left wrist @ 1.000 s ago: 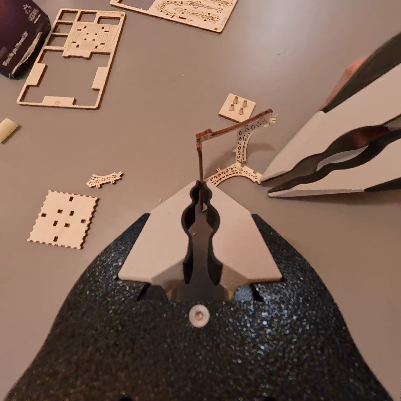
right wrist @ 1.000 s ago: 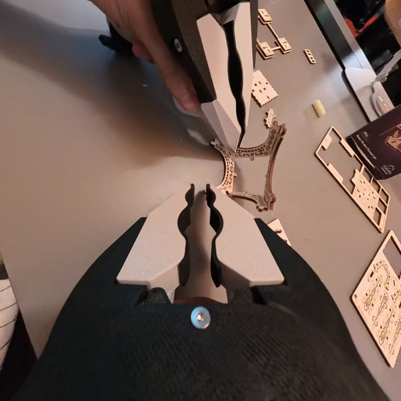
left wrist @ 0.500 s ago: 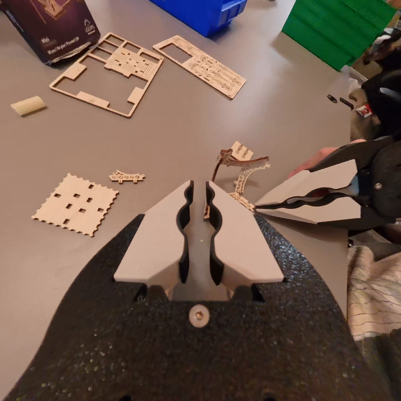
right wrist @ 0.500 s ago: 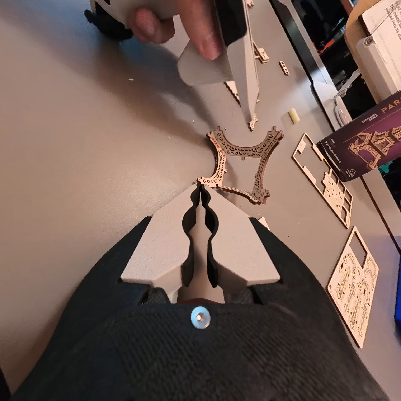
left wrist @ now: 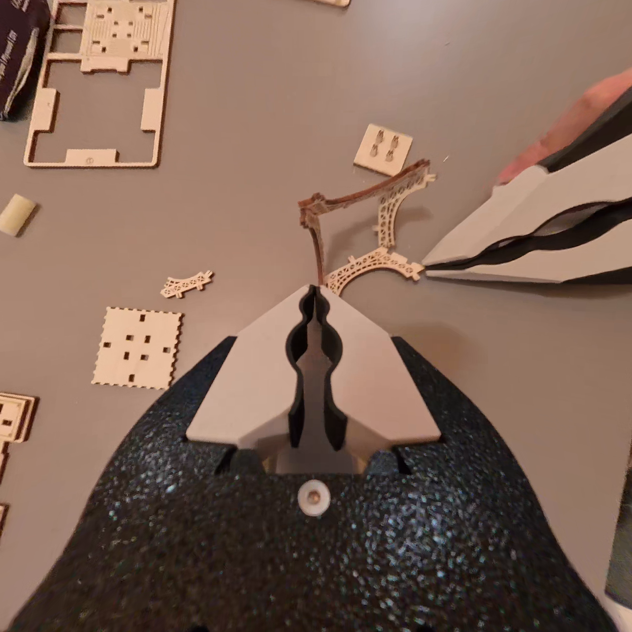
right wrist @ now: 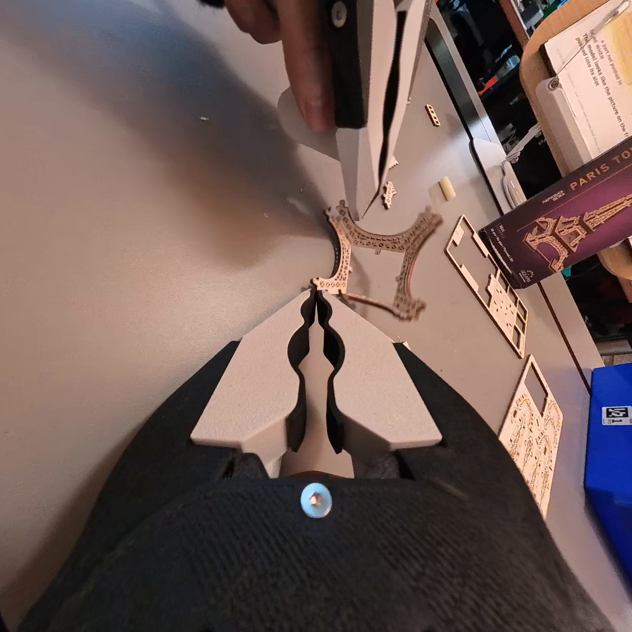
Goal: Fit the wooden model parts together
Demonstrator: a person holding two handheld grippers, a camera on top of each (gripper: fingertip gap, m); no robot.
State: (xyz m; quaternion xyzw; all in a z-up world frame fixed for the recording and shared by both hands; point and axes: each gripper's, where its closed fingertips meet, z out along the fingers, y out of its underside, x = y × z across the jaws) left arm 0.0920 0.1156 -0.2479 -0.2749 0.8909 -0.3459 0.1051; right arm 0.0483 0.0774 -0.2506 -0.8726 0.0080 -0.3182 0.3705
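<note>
A square frame of four wooden lattice arches (left wrist: 388,219) stands on the grey table (left wrist: 273,119); it also shows in the right wrist view (right wrist: 376,241). My left gripper (left wrist: 314,289) is shut on the lower end of the arch nearest it. It comes down from above in the right wrist view (right wrist: 367,208), held by a hand. My right gripper (right wrist: 315,295) is shut on the foot at the opposite corner. It enters the left wrist view (left wrist: 425,272) from the right.
A small lattice piece (left wrist: 186,284), a slotted square plate (left wrist: 136,349), a small pegged square (left wrist: 383,148), a cut-out sheet (left wrist: 99,85) and a pale cylinder (left wrist: 17,214) lie left and behind. A dark box (right wrist: 564,232), a printed sheet (right wrist: 530,431) and a blue bin (right wrist: 612,444) lie beyond. The gap from one gripper's tips to the other's is roughly 6 centimetres.
My left gripper let go of the arch and drew back half a second ago, then came down and shut on it again. My right gripper went from open to shut on the frame's foot.
</note>
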